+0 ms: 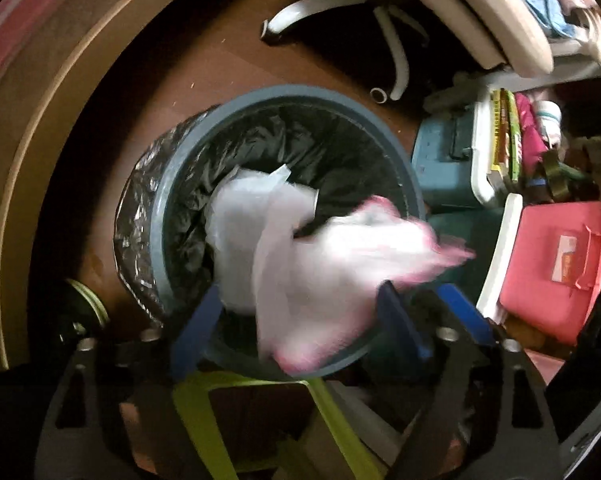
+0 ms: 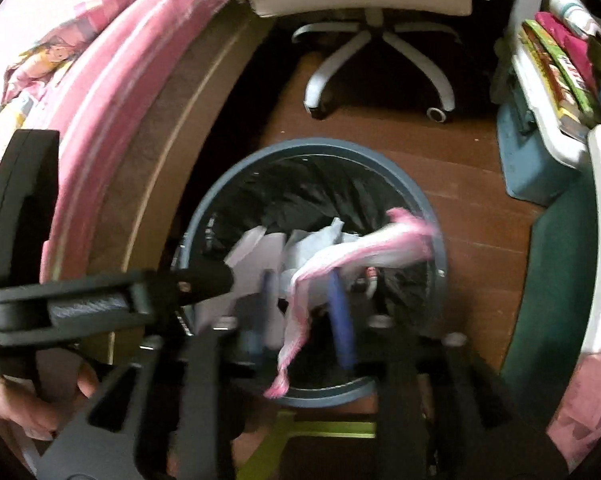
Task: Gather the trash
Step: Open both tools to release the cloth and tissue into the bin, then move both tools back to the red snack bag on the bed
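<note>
A round grey-blue bin point(image 1: 396, 168) with a black liner stands on the wood floor; it also shows in the right wrist view point(image 2: 428, 204). White paper trash point(image 1: 244, 220) lies inside it. A white wrapper with pink edges point(image 1: 364, 248) hangs blurred over the bin's mouth between the blue fingers of my left gripper point(image 1: 296, 320), whose jaws stand wide apart. In the right wrist view the same wrapper point(image 2: 356, 252) drapes across my right gripper point(image 2: 304, 312), whose blue fingers point(image 2: 340, 320) stand apart over the bin. The left gripper's black body point(image 2: 100, 296) crosses at the left.
A bed with a pink cover point(image 2: 100, 60) and wooden frame point(image 1: 40, 120) runs along the left. A white office chair base point(image 2: 376, 60) stands beyond the bin. A blue box point(image 1: 444, 160), books point(image 1: 504, 132) and a pink bag point(image 1: 556, 264) crowd the right. A yellow-green stool point(image 1: 204, 412) is below.
</note>
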`<act>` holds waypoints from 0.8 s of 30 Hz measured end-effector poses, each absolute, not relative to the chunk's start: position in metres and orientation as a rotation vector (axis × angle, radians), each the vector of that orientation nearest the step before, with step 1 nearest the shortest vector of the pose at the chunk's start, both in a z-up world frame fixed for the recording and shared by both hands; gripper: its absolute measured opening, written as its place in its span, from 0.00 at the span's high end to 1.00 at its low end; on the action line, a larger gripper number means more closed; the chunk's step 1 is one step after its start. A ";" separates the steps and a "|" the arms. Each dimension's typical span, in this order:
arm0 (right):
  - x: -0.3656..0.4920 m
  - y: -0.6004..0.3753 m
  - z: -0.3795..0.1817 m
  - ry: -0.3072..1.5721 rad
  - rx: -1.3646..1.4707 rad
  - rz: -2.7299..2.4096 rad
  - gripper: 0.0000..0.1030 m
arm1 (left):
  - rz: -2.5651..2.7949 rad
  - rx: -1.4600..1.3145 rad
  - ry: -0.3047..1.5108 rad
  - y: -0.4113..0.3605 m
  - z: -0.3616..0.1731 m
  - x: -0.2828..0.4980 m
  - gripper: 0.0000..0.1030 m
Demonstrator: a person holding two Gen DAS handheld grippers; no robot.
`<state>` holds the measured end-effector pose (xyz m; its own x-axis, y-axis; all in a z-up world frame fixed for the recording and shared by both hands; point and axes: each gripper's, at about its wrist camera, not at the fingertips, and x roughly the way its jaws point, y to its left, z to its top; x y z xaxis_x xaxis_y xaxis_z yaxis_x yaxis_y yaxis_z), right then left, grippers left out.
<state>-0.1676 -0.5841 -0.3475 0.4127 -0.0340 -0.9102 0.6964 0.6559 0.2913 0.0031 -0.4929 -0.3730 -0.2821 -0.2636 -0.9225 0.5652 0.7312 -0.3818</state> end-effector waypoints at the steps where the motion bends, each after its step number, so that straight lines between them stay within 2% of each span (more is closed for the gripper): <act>1: -0.168 -0.584 -0.348 1.074 0.724 -0.535 0.28 | -0.811 0.242 1.688 -0.492 -0.375 0.004 0.17; 2: -0.168 -0.585 -0.349 1.082 0.715 -0.547 0.19 | -0.803 0.240 1.702 -0.491 -0.376 0.005 0.16; 8: -0.170 -0.582 -0.328 1.042 0.700 -0.580 0.19 | -0.757 0.169 1.663 -0.480 -0.353 0.016 0.15; 13: -0.148 -0.565 -0.262 0.891 0.659 -0.501 0.19 | -0.772 -0.083 1.603 -0.448 -0.305 0.036 0.13; 19: -0.108 -0.521 -0.185 0.762 0.561 -0.339 0.17 | -0.741 -0.317 1.365 -0.386 -0.228 0.076 0.12; 24: -0.073 -0.477 -0.145 0.701 0.547 -0.201 0.17 | -0.721 -0.428 1.175 -0.317 -0.167 0.100 0.12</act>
